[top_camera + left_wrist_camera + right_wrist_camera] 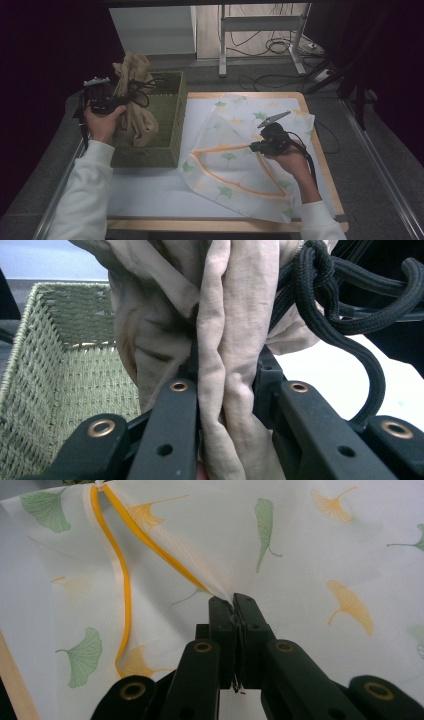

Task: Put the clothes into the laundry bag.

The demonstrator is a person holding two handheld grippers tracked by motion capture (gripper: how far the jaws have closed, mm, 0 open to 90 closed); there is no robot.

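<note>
woven green basket [170, 127] at left of tabletop, rectangular, open top, sides of plaited fibre; its inner wall and floor show in the left gripper view [60, 370]. tabletop [150, 192] white-surfaced with a pale wooden edge along front and right. grey floor around it. behind the tabletop: white panel [152, 30] standing upright, metal frame legs [222, 45], loose black cables [277, 47] coiled on the floor. metal rail [385, 175] runs along the floor at right. surroundings dark.
</note>
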